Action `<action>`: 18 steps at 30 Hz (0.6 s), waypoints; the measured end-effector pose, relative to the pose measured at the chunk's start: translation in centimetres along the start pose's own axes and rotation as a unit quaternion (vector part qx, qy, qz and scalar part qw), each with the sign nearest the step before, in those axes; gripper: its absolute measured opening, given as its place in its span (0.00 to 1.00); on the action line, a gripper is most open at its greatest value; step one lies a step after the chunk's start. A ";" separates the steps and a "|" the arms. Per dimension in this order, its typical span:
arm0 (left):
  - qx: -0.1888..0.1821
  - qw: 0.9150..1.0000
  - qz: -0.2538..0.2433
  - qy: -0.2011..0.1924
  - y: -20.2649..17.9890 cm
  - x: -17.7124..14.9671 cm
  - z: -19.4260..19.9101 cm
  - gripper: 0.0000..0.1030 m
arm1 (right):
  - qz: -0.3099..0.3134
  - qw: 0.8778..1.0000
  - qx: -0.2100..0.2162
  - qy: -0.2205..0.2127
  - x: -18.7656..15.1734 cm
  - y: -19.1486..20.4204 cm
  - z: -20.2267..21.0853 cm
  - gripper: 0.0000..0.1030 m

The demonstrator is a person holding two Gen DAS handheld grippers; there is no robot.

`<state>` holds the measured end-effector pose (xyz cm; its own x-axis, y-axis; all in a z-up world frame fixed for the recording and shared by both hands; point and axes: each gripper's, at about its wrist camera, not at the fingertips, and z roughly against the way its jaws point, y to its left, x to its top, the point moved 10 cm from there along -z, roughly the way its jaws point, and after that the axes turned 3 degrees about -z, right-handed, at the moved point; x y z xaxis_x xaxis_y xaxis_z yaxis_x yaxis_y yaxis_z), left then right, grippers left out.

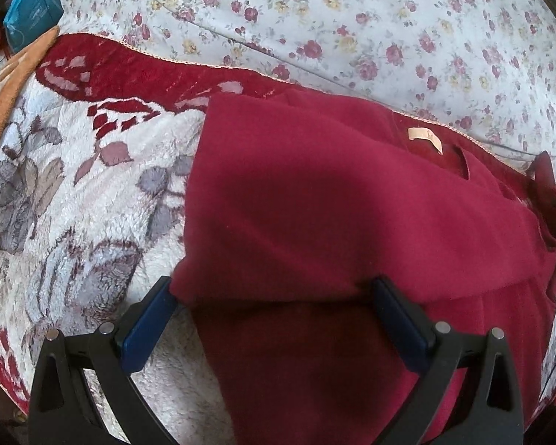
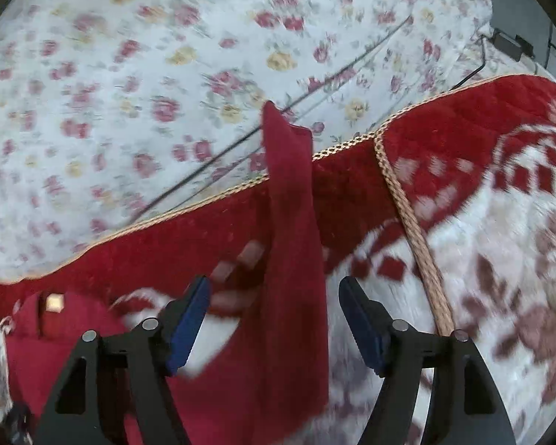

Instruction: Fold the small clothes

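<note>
Right wrist view smeared throughout: flowers on the sheet (image 2: 166,74) blurred to blotches, blanket (image 2: 482,241) pattern streaked. Garment (image 2: 293,259) cut off at the bottom edge, its sleeve end soft. Label (image 2: 54,302) too blurred to read. In the left wrist view, label (image 1: 424,138) too small to read; blue packet (image 1: 31,13) cropped at the corner; garment's lower part hidden behind the left tongs (image 1: 272,289).

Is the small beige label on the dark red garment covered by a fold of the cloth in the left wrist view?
No, the beige label lies uncovered on top of the dark red garment, near its far edge.
</note>
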<state>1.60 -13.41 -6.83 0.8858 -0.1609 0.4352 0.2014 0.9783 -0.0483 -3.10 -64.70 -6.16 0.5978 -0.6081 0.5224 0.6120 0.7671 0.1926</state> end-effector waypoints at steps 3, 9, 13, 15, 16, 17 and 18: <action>0.001 1.000 0.001 -0.002 0.0 0.0 -0.1 1.00 | -0.028 1.000 -0.001 -0.002 0.9 -1.6 -0.2 0.05; 0.001 1.000 0.000 -0.001 0.0 0.0 -0.1 1.00 | -0.106 0.991 -0.073 -0.031 0.2 -10.7 3.7 0.07; 0.001 1.000 -0.001 -0.007 0.0 0.0 0.0 1.00 | -0.122 0.988 -0.075 -0.058 0.1 -12.4 6.8 0.37; 0.003 1.000 -0.002 -0.012 0.0 0.0 0.1 1.00 | -0.110 0.988 -0.059 -0.086 1.1 -10.9 8.5 0.59; 0.004 1.000 -0.001 -0.013 0.0 0.0 0.1 1.00 | -0.100 0.990 -0.047 -0.088 1.5 -9.9 8.7 0.64; 0.004 1.000 0.000 -0.012 0.0 0.0 0.1 1.00 | -0.081 0.993 -0.026 -0.080 1.8 -8.2 8.5 0.65; 0.004 1.000 0.001 -0.011 0.0 0.0 0.1 1.00 | -0.068 0.995 -0.011 -0.069 2.0 -6.9 7.9 0.66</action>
<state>1.54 -13.43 -6.77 0.8767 -0.1562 0.4550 0.1967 0.9795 -0.0428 -10.23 -69.59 0.16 0.4327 -0.6715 0.6015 0.6943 0.6738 0.2528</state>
